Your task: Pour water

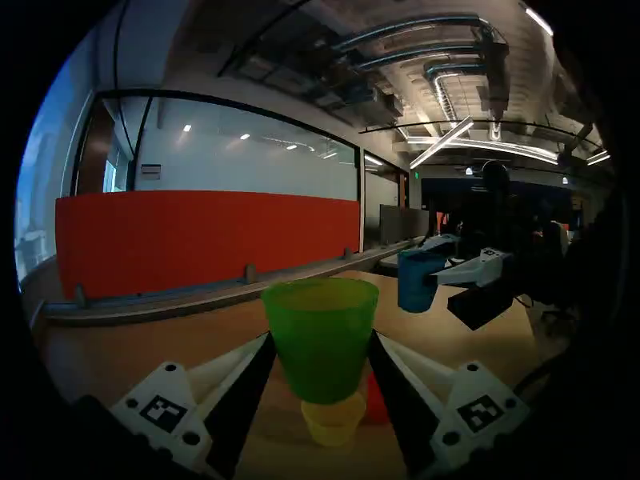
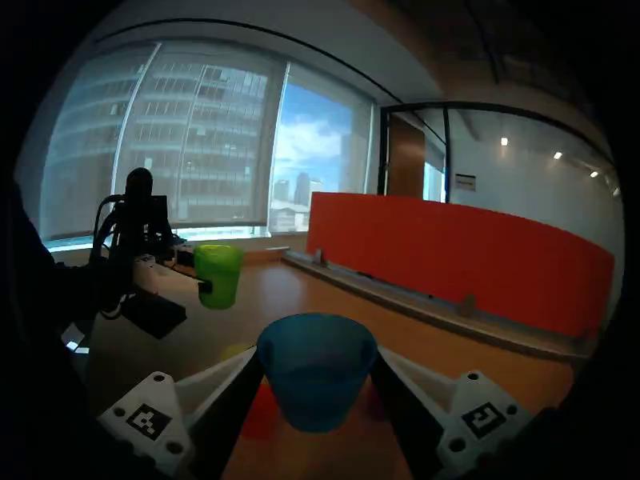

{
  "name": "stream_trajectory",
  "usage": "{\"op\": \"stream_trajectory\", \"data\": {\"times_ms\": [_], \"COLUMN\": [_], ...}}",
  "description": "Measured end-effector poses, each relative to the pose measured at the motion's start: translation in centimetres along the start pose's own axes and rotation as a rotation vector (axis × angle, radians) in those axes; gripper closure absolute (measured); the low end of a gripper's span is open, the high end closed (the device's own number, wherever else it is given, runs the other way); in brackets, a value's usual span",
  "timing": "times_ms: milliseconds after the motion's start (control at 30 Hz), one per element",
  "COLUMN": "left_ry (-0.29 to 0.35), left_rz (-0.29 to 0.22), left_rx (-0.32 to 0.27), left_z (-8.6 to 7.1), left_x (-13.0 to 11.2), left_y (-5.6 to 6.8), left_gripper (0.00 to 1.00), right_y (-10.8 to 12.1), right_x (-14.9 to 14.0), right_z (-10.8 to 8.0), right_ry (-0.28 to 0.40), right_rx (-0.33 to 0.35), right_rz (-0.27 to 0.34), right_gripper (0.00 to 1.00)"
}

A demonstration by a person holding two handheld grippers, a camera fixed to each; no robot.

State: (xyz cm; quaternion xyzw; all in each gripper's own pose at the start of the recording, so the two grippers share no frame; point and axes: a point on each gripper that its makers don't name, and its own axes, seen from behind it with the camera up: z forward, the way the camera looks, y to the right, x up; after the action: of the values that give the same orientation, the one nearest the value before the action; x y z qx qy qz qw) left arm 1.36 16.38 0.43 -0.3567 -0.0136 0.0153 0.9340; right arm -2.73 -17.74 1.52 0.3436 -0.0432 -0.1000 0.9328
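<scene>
Left gripper view, from the left edge to the middle: an orange partition behind a wooden counter. At lower centre, the left hand-held gripper, clenched on a green cup, with one finger pressed to each side of the wall. Held upright, rim level, clear of the counter. Just beneath, seen past the base, a yellow cup standing on the counter. To its right, a red object, touching or just beside it; cannot tell which. Right of centre and farther off, a blue cup, upright, gripped at the sides by the right hand-held gripper, which reaches in from the right with white fingers. Well apart from the green cup.

Right gripper view, at upper left: tall windows with buildings beyond. Below them, left of centre, the left hand-held gripper, dark against the light, carrying the green cup above the counter. At lower centre, the blue cup, clamped between the two fingers of the right hand-held gripper, mouth up and open toward the camera. Too dim inside either cup to tell whether there is water. Along the right side, the orange partition, running back toward the windows.
</scene>
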Motion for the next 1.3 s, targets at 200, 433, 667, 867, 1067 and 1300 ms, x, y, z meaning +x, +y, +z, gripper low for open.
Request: {"op": "stream_trajectory", "data": {"times_ms": [200,433,667,867,1067,1300], "left_ry": [-0.010,-0.027,-0.018,-0.009,-0.021,-0.006], "left_rz": [-0.005,0.006,0.008,0.011,0.003,0.006], "left_rx": [-0.005,-0.017,-0.038,-0.052,-0.057,-0.071], "left_z": [0.3,0.5,0.7,1.0,1.5,1.7], "left_x": [-0.4,-0.6,0.0,0.4,-0.3,0.1], "left_y": [0.4,1.4,2.7,3.6,4.0,4.5], "left_gripper": [0.21,0.21,0.21,0.21,0.21,0.21], "right_y": [0.3,0.2,-0.1,-0.2,-0.4,-0.7], "right_x": [1.6,3.7,5.3,6.4,7.1,8.1], "right_z": [0.3,0.8,1.5,2.0,2.5,2.9], "right_ry": [0.013,0.022,0.021,0.023,0.020,0.021], "right_rx": [-0.002,0.007,0.014,0.011,0.008,-0.003], "right_rz": [-0.049,-0.137,-0.222,-0.295,-0.378,-0.479], "right_gripper": [0.11,0.11,0.11,0.11,0.10,0.11]}}
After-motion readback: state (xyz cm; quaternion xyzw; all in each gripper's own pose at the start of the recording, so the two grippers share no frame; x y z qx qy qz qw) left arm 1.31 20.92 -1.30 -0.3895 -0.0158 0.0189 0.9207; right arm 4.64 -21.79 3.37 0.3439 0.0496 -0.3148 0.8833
